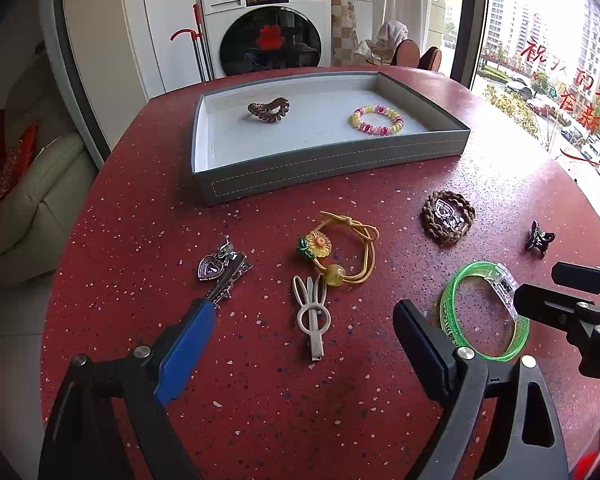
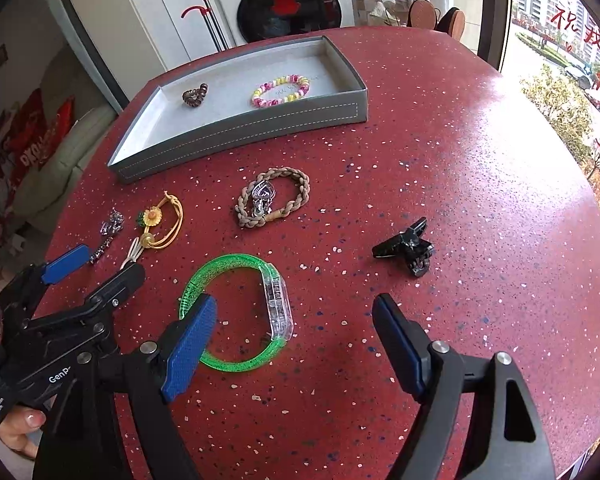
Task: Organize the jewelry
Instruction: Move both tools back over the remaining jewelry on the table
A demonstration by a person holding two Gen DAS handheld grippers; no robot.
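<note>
Both our grippers, left gripper (image 1: 304, 328) and right gripper (image 2: 296, 332), hang open and empty; we should straddle the green bangle (image 2: 236, 316) on the table (image 2: 440, 184), pinch its clear clasp, then lift toward the tray (image 2: 240, 128)

Both grippers are the same build: chunky black plastic arms, silver round screws at the joints, textured blue pads (image 2: 188, 350) on the fingers. The left gripper (image 2: 96, 262) has white "GenP…" lettering on its body. A bare thumb (image 2: 22, 420) with a glossy nail shows underneath, plus a pink sleeve edge.
</note>
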